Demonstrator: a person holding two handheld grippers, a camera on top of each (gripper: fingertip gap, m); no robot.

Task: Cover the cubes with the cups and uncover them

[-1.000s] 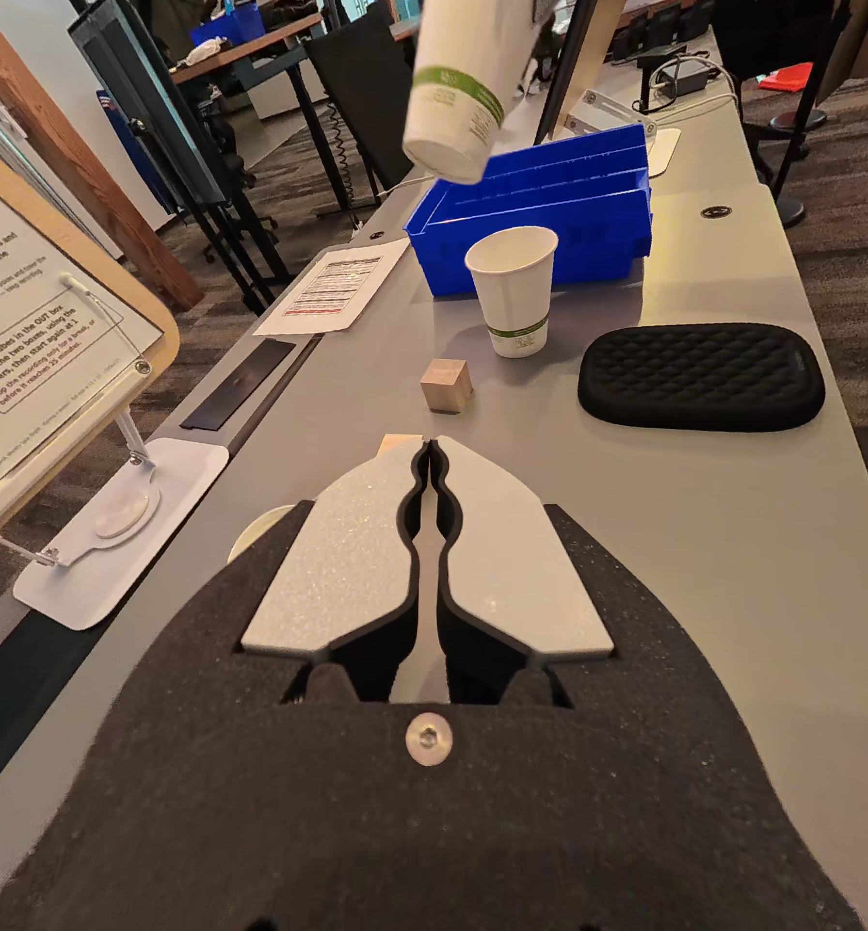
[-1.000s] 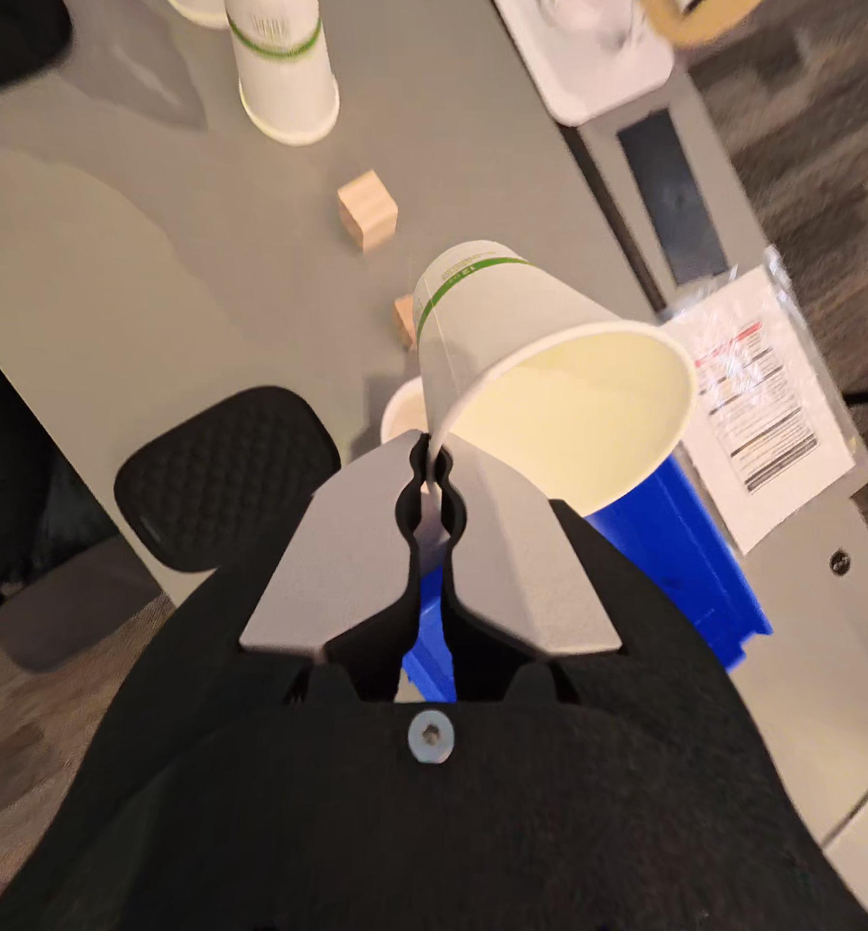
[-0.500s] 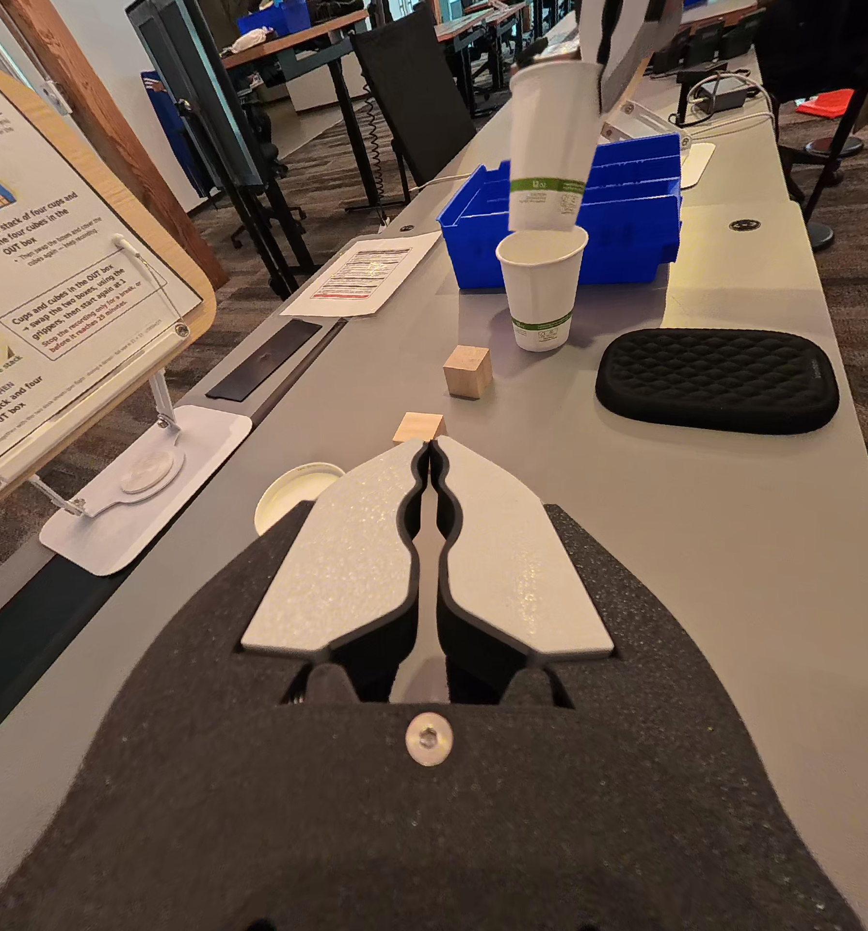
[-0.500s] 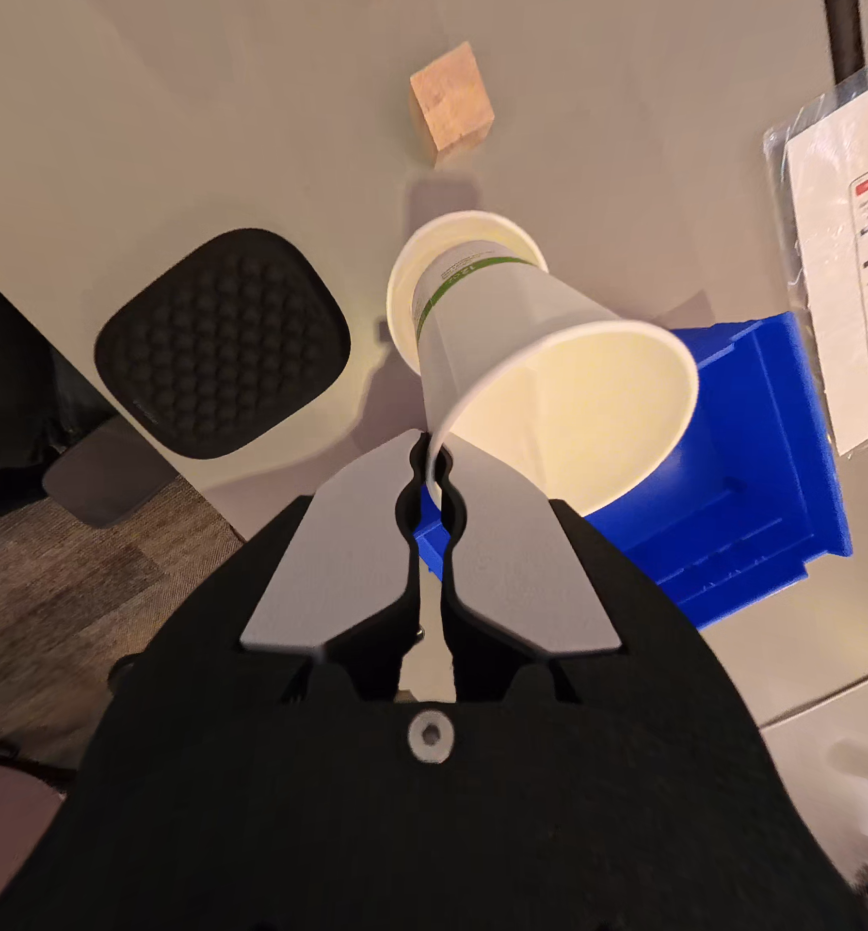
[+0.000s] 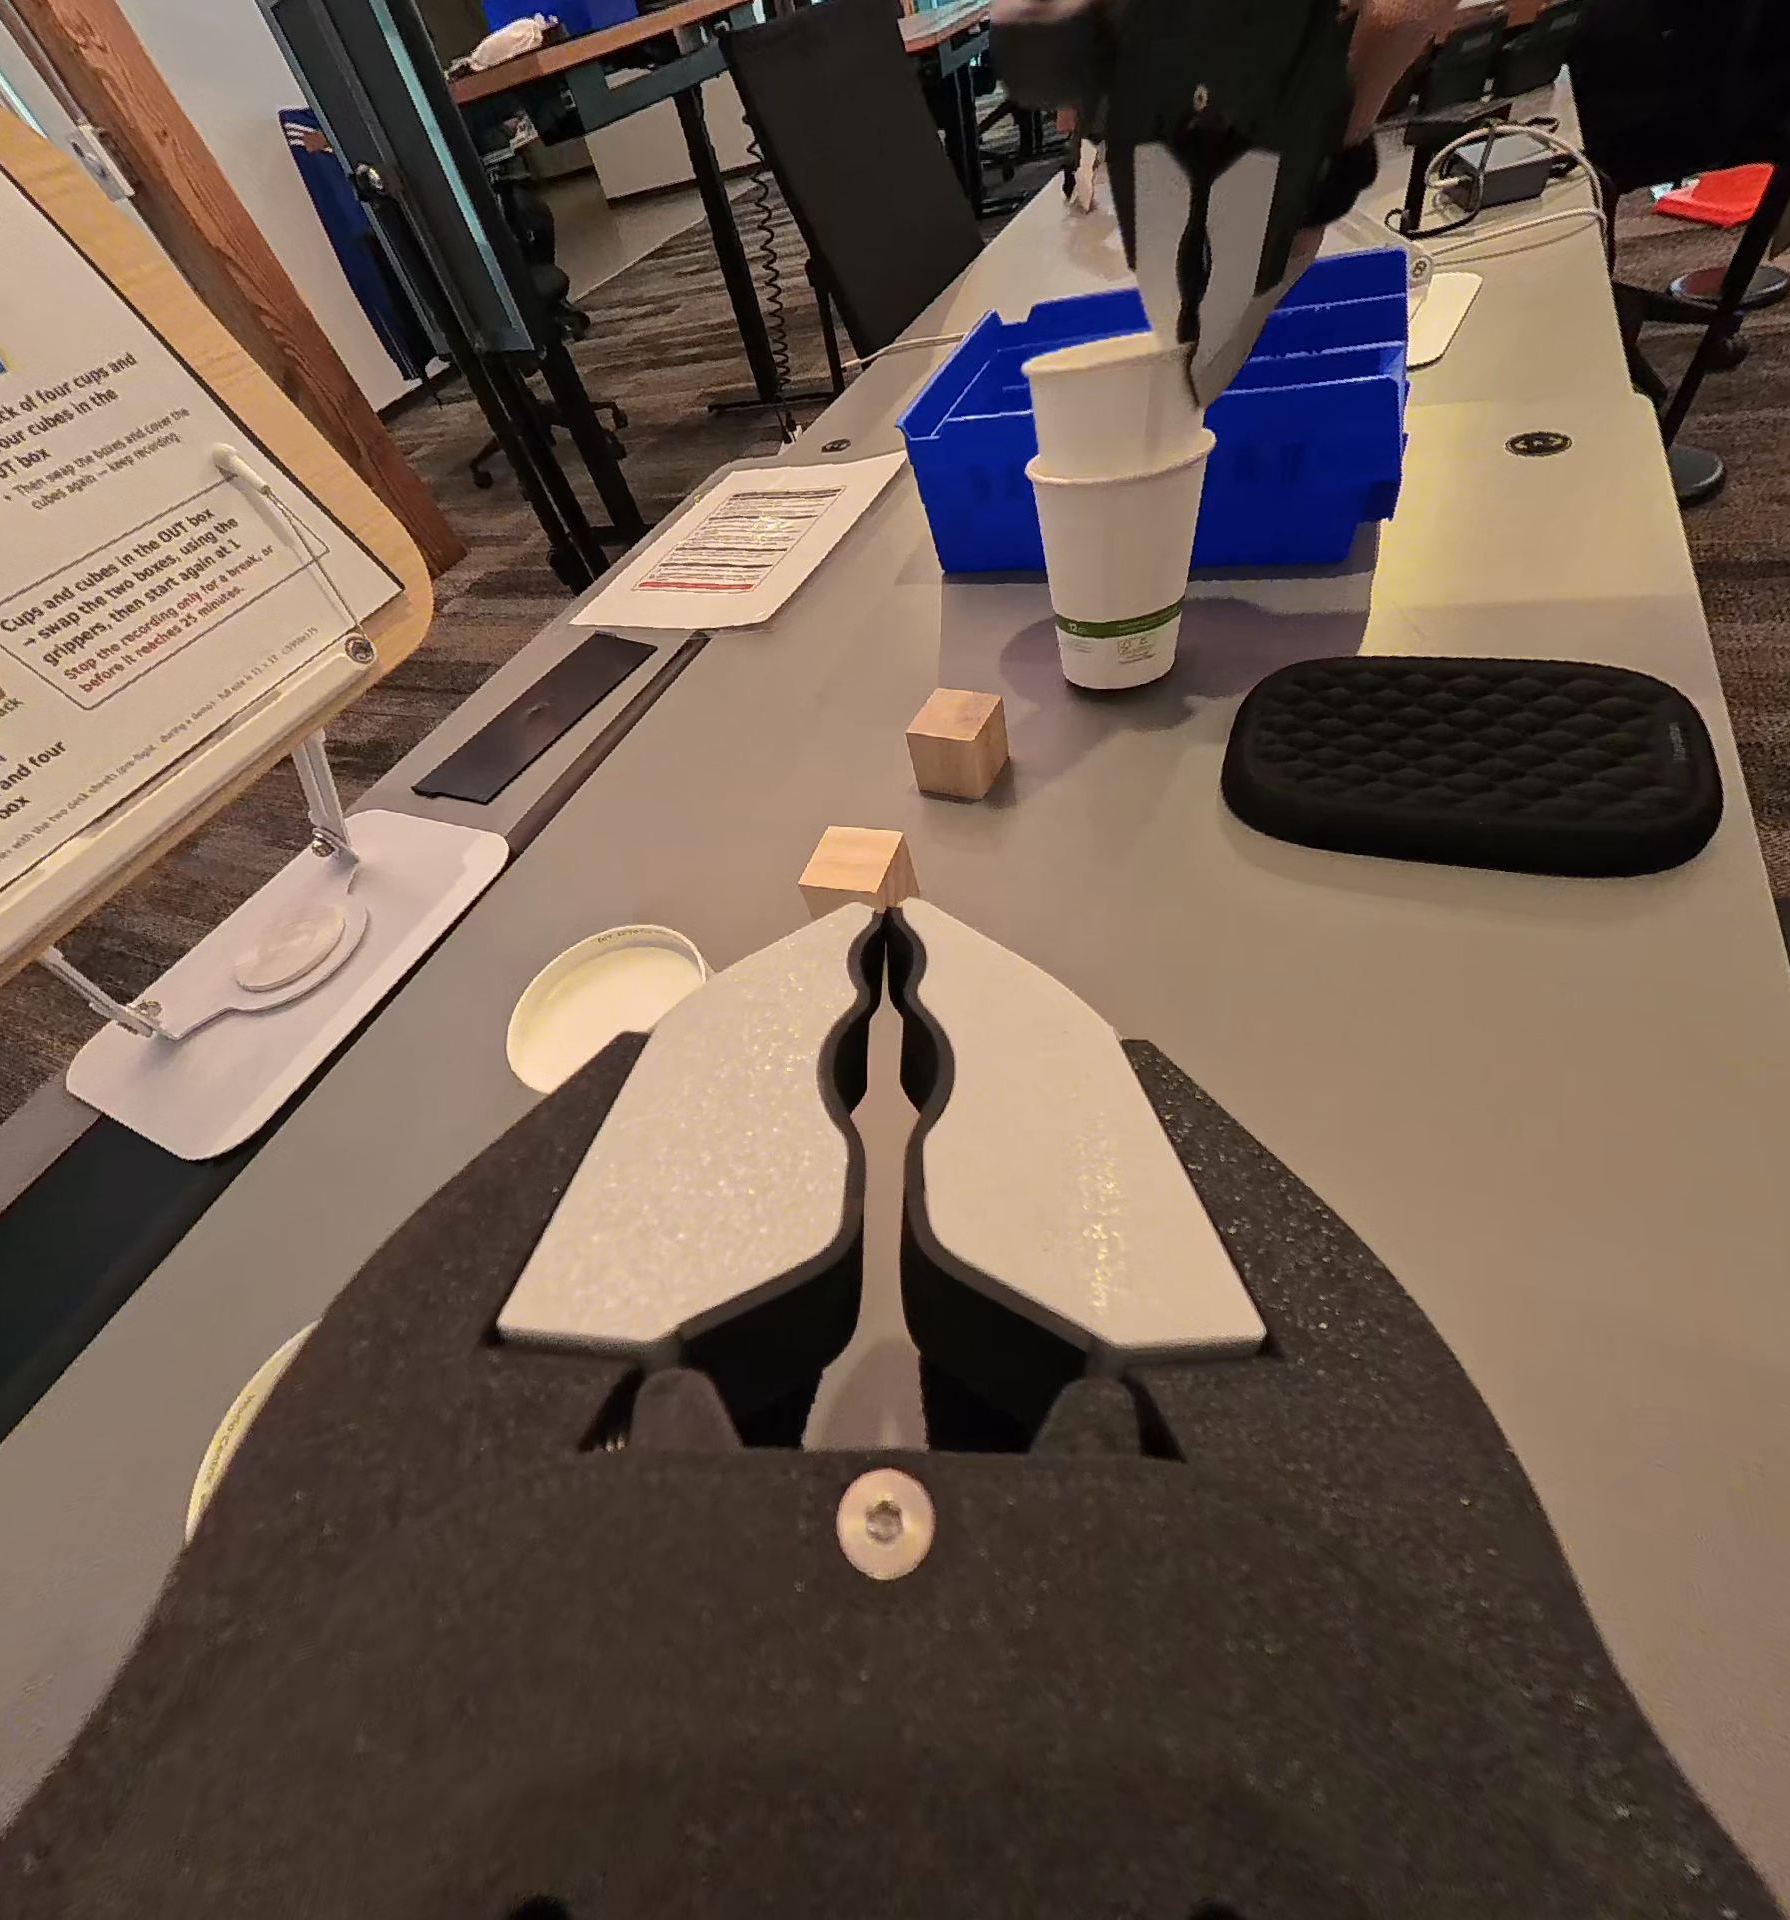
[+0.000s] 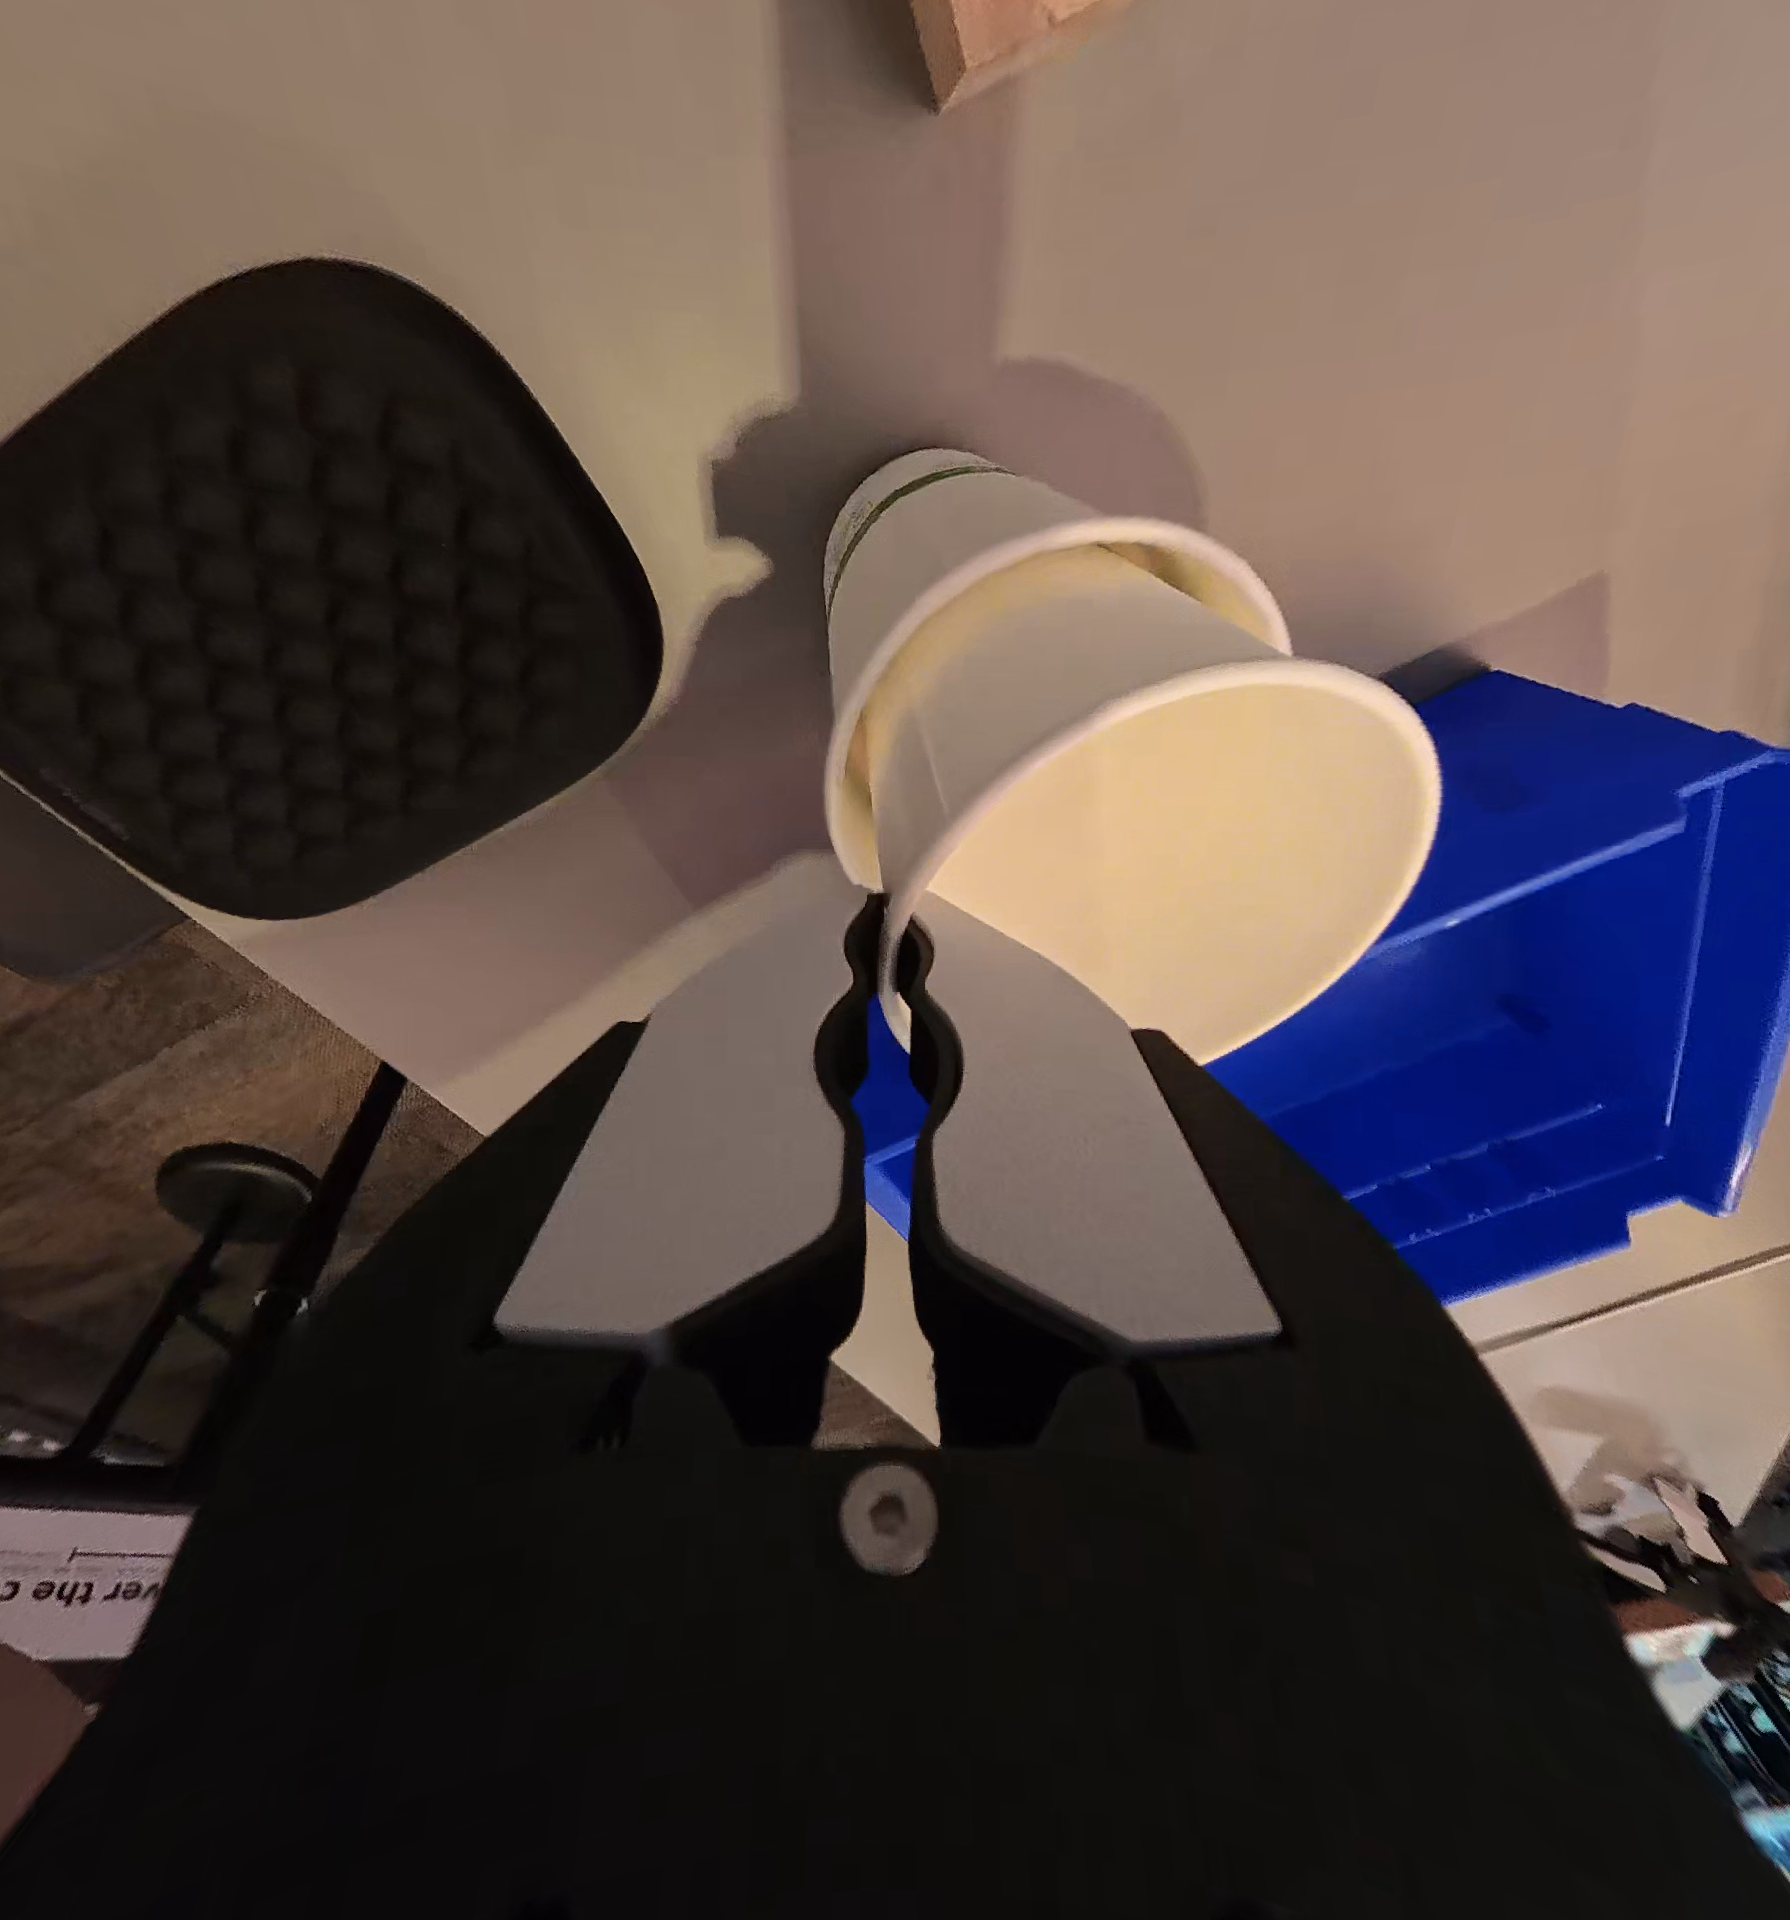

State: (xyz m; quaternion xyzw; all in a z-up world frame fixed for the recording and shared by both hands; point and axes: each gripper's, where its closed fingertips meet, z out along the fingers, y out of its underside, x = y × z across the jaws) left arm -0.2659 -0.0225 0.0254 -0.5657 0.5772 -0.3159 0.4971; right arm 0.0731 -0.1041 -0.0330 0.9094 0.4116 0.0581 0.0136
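Note:
My right gripper (image 6: 886, 925) is shut on the rim of a white paper cup (image 6: 1130, 831), which sits upright, partly nested in a second upright cup (image 6: 891, 582) on the grey table. The left wrist view shows this pair, the upper cup (image 5: 1109, 400) in the lower cup (image 5: 1119, 571), with the right gripper (image 5: 1192, 353) above. Two wooden cubes (image 5: 958, 743) (image 5: 855, 868) lie bare on the table. My left gripper (image 5: 886, 914) is shut and empty, low over the table just short of the nearer cube. One cube (image 6: 1016, 42) shows at the top edge of the right wrist view.
A blue bin (image 5: 1286, 499) stands behind the cups and a black pad (image 5: 1473, 764) lies to their right. A white round cup end (image 5: 600, 1003) sits left of my left gripper, another (image 5: 236, 1455) half hidden lower left. A sign board on a stand (image 5: 143, 582) lines the left edge.
My right gripper has brought its cup down from above, turned it upright and lowered it into the standing cup. My left gripper has drawn back a little from the cubes.

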